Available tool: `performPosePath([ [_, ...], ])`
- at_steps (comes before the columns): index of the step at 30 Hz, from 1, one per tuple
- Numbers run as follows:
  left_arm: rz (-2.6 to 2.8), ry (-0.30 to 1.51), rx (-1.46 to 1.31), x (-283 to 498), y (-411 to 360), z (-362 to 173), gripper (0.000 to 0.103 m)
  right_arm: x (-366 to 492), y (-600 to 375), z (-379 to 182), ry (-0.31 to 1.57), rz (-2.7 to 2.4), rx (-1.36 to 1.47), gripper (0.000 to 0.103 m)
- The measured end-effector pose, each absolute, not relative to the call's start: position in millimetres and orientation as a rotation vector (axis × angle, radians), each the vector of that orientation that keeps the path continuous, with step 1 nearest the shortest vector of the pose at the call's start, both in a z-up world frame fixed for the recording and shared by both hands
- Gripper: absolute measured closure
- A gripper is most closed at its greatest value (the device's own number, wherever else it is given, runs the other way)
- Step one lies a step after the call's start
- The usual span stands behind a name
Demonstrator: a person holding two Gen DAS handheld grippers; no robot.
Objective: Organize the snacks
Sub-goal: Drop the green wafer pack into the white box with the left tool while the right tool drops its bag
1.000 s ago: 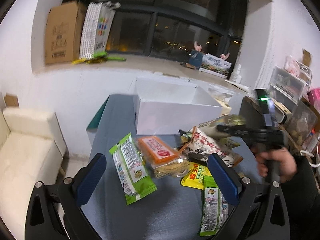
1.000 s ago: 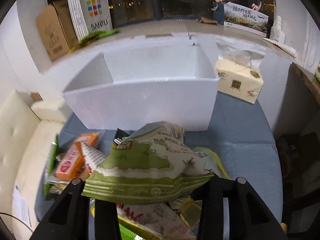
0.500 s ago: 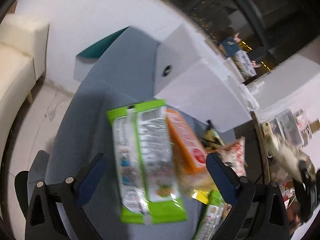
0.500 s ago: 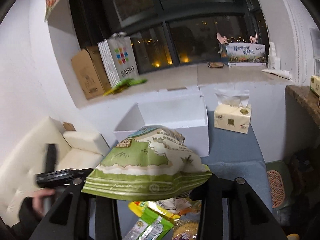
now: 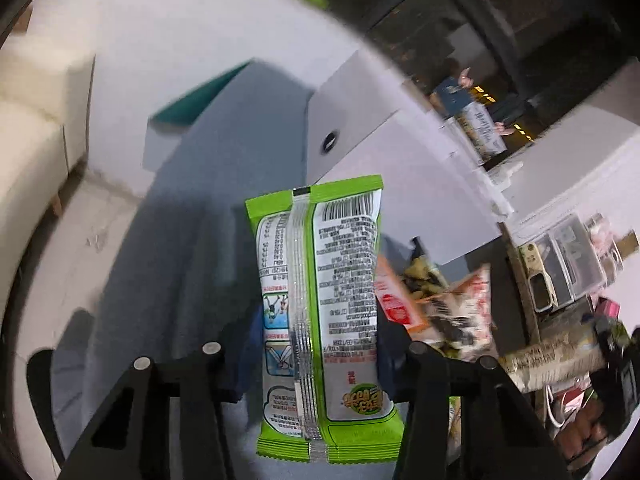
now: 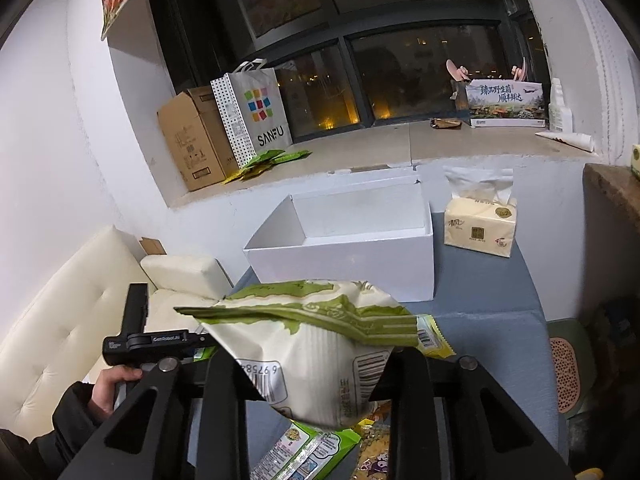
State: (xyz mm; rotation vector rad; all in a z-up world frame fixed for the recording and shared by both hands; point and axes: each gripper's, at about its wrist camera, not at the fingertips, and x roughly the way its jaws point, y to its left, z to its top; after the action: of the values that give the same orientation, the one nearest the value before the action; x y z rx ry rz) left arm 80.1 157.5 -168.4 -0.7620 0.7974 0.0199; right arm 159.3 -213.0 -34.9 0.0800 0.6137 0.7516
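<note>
My left gripper [image 5: 316,356] is shut on a bright green snack packet [image 5: 320,312], back side up, held above the grey table [image 5: 224,152]. My right gripper [image 6: 316,364] is shut on a cream and olive-green snack bag [image 6: 316,344], lifted above the table, in front of the open white box [image 6: 348,256]. The white box also shows in the left wrist view [image 5: 392,168], behind the green packet. More snacks lie on the table: an orange pack [image 5: 394,304], a red-and-white bag [image 5: 460,312], a green packet [image 6: 304,452].
A tissue pack [image 6: 480,224] stands right of the white box. A cream sofa [image 6: 72,320] is on the left. The windowsill holds a cardboard box [image 6: 192,136], a paper bag [image 6: 252,112] and a printed box [image 6: 506,104]. Clear storage drawers [image 5: 568,264] stand at the right.
My left gripper closed on the green packet and lifted it off the table. My right gripper raised the olive bag higher and tilted it, so the bag's barcode side now shows.
</note>
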Motion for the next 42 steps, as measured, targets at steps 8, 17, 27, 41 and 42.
performPosePath([
  [8,-0.025,0.643,-0.575,92,138,-85,0.051,169,-213,-8,0.558,0.775,0.105,0.073],
  [17,0.053,0.632,-0.305,243,129,-13,0.051,277,-164,47,0.572,0.724,0.105,0.073],
  [27,0.157,0.851,-0.191,360,131,-68,0.049,419,-101,8,0.870,0.570,-0.055,0.073],
  [41,0.189,0.815,-0.074,333,113,-55,0.000,448,-74,-21,0.888,0.462,-0.109,0.000],
  [42,0.192,0.805,-0.067,329,111,-51,0.000,444,-76,-15,0.861,0.474,-0.095,0.000],
])
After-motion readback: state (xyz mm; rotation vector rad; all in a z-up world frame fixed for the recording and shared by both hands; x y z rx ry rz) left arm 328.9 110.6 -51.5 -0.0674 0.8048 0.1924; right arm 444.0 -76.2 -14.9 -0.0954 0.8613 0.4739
